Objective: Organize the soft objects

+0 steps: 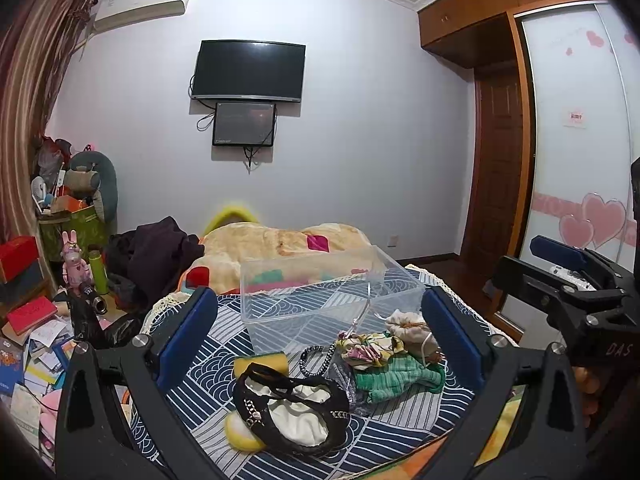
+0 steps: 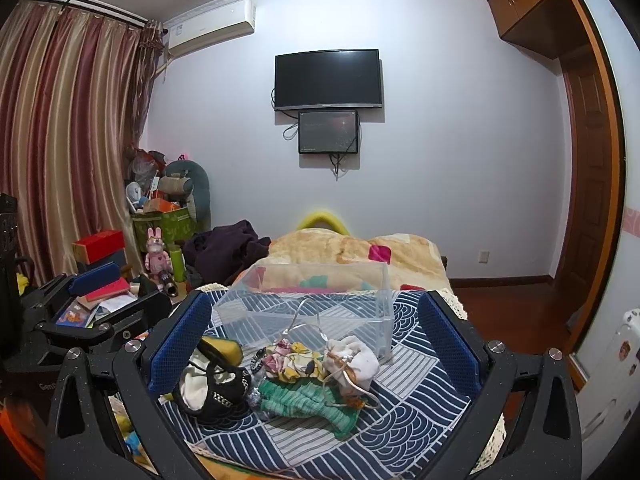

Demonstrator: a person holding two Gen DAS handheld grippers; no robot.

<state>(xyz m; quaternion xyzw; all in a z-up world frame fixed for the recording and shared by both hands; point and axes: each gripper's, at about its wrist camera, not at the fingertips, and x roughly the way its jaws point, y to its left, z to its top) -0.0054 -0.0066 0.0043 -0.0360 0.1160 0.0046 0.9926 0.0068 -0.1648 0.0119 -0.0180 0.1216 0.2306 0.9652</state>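
A pile of soft things lies on the blue-and-white patterned cloth (image 1: 400,432): a black-and-cream pouch (image 1: 292,412), a yellow sponge (image 1: 260,364), a green knit piece (image 1: 400,378), a floral scrunchie (image 1: 370,346) and a white drawstring bag (image 1: 414,330). Behind them stands a clear plastic box (image 1: 320,292), empty. My left gripper (image 1: 320,332) is open above the pile, holding nothing. My right gripper (image 2: 316,328) is open over the same pile (image 2: 296,376), with the box (image 2: 308,300) just beyond. The right gripper also shows at the left wrist view's right edge (image 1: 568,264).
A beige blanket (image 1: 280,244) and dark clothes (image 1: 160,256) lie behind the box. Books, boxes and toys (image 1: 40,320) clutter the floor to the left. A wardrobe (image 1: 580,140) and door stand to the right, a TV (image 1: 248,70) on the far wall.
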